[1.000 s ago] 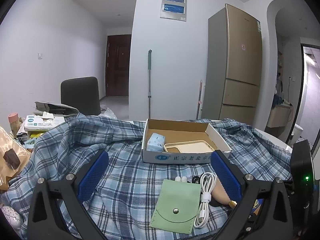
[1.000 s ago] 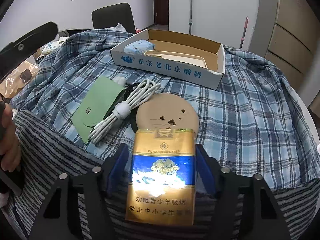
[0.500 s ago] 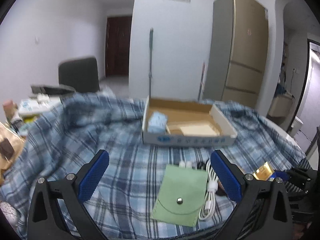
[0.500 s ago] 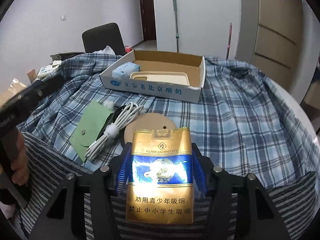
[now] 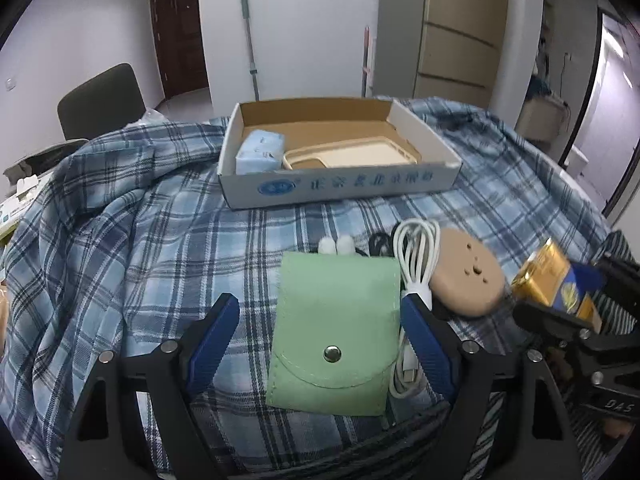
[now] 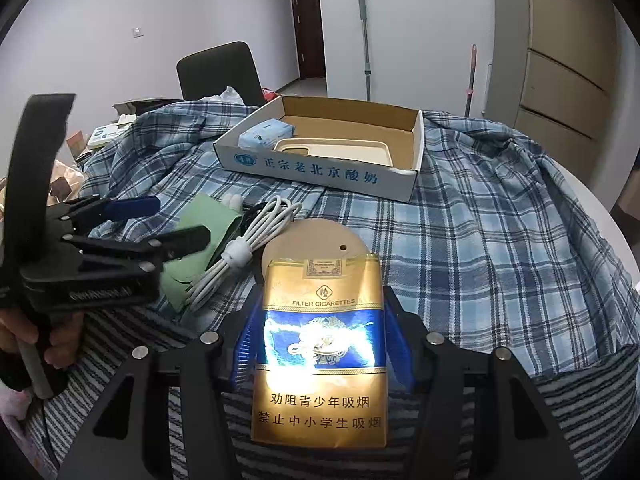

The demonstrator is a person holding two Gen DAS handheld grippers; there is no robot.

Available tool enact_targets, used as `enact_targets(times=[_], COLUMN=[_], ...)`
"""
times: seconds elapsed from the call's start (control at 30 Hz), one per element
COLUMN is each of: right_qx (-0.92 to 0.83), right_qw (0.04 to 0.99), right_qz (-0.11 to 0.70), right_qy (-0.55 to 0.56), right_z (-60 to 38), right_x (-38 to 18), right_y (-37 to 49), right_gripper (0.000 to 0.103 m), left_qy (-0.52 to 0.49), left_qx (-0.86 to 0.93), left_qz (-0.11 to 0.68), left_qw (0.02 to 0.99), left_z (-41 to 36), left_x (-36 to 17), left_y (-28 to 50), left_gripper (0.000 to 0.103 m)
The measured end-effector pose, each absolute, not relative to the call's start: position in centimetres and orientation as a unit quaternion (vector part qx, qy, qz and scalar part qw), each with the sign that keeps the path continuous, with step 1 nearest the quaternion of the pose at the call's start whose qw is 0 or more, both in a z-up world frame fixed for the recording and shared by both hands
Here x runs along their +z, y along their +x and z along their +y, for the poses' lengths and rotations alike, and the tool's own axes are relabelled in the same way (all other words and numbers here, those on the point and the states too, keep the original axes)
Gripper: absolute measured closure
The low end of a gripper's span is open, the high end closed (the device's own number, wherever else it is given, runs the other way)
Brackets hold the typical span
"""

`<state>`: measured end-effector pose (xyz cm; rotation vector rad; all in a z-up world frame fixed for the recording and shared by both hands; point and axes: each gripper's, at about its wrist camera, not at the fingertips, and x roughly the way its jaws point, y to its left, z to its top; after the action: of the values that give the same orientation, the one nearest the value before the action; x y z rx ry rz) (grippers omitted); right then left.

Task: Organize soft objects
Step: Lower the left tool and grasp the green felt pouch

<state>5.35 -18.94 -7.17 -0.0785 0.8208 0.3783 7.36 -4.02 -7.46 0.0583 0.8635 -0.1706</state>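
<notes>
We count one green felt pouch (image 5: 334, 332), one coiled white cable (image 5: 414, 260), one tan round disc (image 5: 466, 282), one gold-and-blue cigarette pack (image 6: 322, 344), one open cardboard box (image 5: 340, 186), centre frame.

A round white table (image 6: 608, 216) is draped with a blue plaid cloth (image 5: 132, 248). On the cloth: an open white cardboard box (image 5: 340, 186), a flat green snap-button felt pouch (image 5: 336, 332), a bundled white cable (image 5: 416, 252), and a round tan pad (image 5: 468, 284). A grey striped fabric (image 6: 592, 384) covers the near edge.
</notes>
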Motion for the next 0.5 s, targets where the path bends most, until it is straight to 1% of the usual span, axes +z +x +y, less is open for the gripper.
enact_targets(times=[0.13,0.3,0.4,0.5], right_qx=[0.186,0.188,0.190,0.191], right_qw=[0.898,0.898,0.897,0.896], right_qz=[0.397,0.396,0.397,0.400], right_qy=[-0.041,-0.039,-0.039,-0.043], right_z=[-18.8,-19.0,-19.0,-18.8], right_x=[-7.2,-7.2,-7.2,-7.3], right_y=[5.3,5.2,5.3,5.3], right_gripper=[0.048,0.048,0.048,0.048], left_qy=[0.034,0.043,0.039,0.041], left_qx=[-0.090,-0.087,-0.090,-0.092], left_qz=[0.441,0.452,0.462,0.472], left_qw=[0.892,0.887,0.881,0.876], left_z=[-4.4,-4.4,-4.3,-4.4], left_x=[-8.3,-8.6,-8.9,-9.2], left_y=[7.8,8.2,8.4,8.5], left_gripper=[0.019,0.020,0.025,0.025])
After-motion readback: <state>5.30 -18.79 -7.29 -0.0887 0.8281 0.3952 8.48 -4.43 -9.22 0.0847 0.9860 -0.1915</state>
